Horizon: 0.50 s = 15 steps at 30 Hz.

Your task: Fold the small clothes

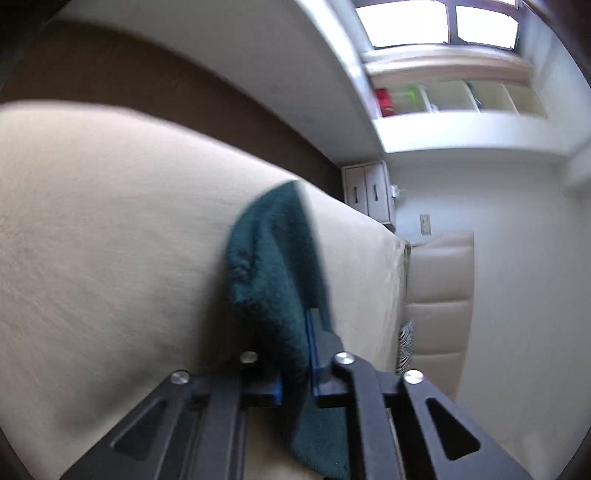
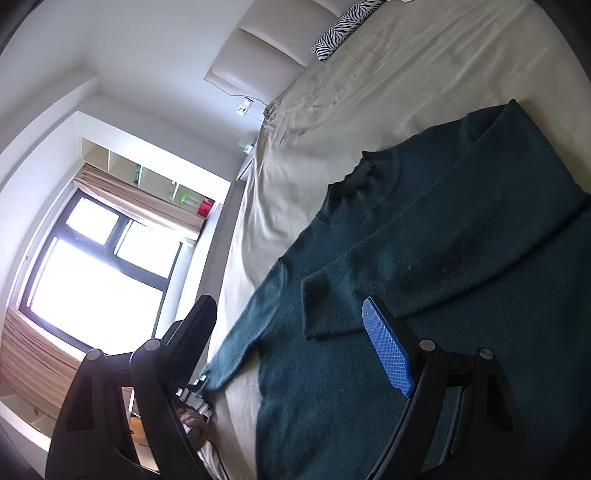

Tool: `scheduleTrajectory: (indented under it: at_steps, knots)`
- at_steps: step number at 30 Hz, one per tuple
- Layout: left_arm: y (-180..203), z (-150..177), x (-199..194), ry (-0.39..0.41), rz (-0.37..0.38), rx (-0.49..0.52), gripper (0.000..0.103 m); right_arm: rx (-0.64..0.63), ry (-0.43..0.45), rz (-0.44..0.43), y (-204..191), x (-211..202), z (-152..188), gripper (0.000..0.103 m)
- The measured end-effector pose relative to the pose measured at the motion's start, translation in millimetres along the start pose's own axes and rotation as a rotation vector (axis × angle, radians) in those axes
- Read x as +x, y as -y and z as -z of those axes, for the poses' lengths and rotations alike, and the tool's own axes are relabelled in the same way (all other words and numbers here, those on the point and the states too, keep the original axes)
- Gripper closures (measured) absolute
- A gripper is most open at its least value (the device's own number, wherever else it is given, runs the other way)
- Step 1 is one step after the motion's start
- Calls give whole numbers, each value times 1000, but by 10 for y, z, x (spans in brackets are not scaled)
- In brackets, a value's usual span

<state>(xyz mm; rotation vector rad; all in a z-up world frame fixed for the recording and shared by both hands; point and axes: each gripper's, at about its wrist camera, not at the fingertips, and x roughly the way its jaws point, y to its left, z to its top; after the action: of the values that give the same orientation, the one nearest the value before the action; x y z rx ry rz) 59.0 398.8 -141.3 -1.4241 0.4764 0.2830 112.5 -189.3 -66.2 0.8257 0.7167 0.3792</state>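
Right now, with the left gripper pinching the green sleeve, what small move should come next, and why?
Probably carry the sleeve cuff across onto the sweater body. The left gripper is shut on the teal knit, that sleeve hangs past the bed edge, the other sleeve already lies folded over the chest, and the right gripper is open, holding nothing.

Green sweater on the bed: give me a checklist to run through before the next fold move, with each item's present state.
1. Left gripper has a firm hold of the green sweater: ok, jaws shut on the sleeve cuff.
2. Right gripper free to take a new hold: ok, jaws open, nothing between them.
3. Sweater body lies flat on the bed sheet: ok, spread out, collar visible.
4. Other sleeve already folded across the body: ok, it lies over the front.
5. Held sleeve free of twist: cannot tell, left wrist view is blurred.
6. Zebra pillow out of the way: ok, near the headboard, apart from the sweater.
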Motion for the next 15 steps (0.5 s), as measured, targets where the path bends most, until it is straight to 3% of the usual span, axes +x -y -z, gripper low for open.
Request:
scheduleTrajectory:
  at_steps: [3,6,11,15]
  knots:
    - [593,304,-17,1,-7,260,95,12,-12,13,151,-1,-17,29]
    - [1250,941,144,-85,23,521,95,43,-23,22,328,23,-9,32]
    - [1974,2507,556,-271,42,953,95,92,-37,35,614,28,42,32]
    - [1915,3743,871,-412,17,1169,94,115,-40,59,835,-53,39,32]
